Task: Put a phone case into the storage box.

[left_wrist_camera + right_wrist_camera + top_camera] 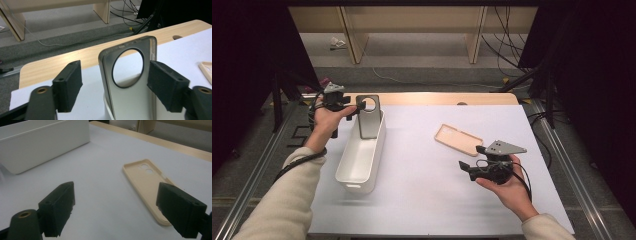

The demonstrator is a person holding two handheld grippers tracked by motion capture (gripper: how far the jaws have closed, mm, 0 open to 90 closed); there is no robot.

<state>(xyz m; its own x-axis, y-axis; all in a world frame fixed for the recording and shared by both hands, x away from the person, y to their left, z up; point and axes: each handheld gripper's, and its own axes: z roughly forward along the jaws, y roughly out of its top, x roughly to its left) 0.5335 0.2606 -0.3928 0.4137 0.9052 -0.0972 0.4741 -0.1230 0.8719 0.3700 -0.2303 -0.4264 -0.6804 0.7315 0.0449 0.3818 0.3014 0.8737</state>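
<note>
Two phone cases were in play in the high view: a grey case (369, 120) stood upright at the far end of the white bin (353, 172), with the left gripper (354, 106) at its top, while a beige case (458, 139) lay flat on the table (422, 200) just beyond the right gripper (467, 167). In the left gripper view the jaws stood apart, one pad (166, 86) against the grey case's edge and the other clear, so a straight withdrawal was judged best to avoid tipping it. In the right gripper view the jaws were spread wide and empty, framing the beige case's near end.

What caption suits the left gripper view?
Open hand-held gripper around a grey phone case standing in a white bin.
</note>
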